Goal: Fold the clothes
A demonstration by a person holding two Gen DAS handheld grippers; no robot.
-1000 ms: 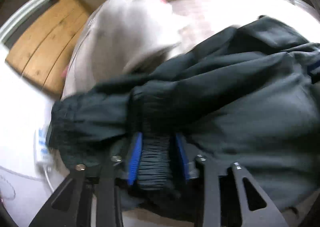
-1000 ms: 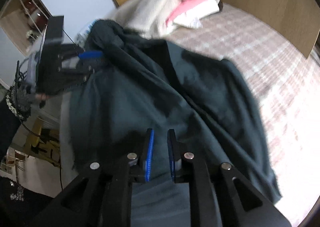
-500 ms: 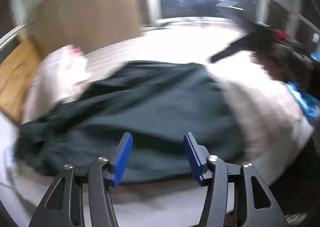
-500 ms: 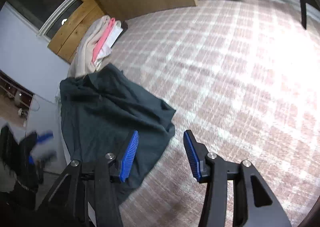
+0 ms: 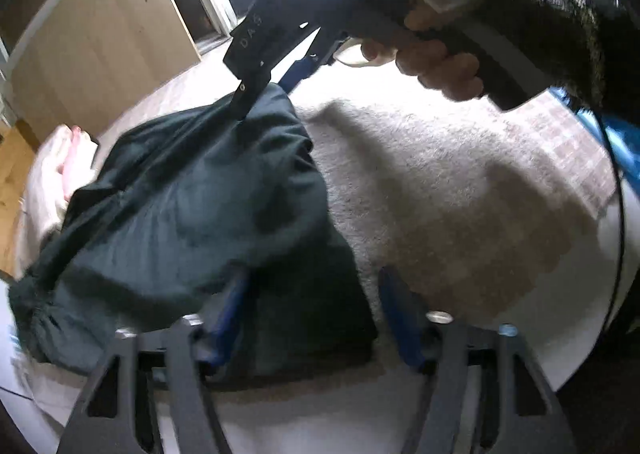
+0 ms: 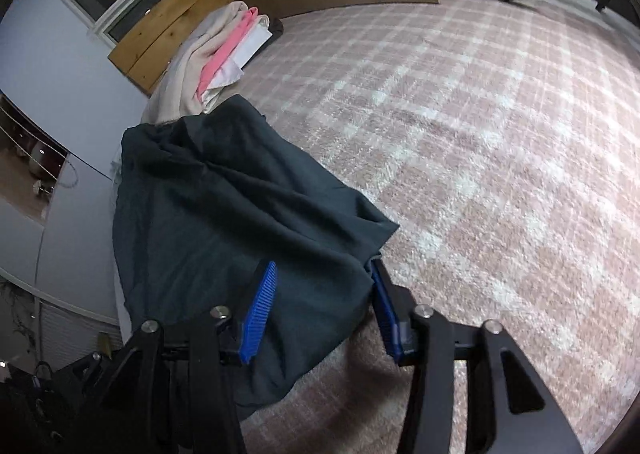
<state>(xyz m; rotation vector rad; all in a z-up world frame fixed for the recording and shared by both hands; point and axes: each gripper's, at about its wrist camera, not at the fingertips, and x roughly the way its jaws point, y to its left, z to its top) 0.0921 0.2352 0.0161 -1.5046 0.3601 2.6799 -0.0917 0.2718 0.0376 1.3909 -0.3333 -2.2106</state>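
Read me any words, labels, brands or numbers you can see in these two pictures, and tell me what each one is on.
"DAS" – faint, blurred letters on the black body of the right gripper, seen from the left wrist view; the reading is uncertain.
No readable text on the dark green garment, the folded clothes pile, the plaid bed cover or the left gripper.

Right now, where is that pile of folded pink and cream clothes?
In the right wrist view the folded pile lies at upper left on the plaid bedspread, in front of the wooden board and just beyond the far edge of the dark garment.
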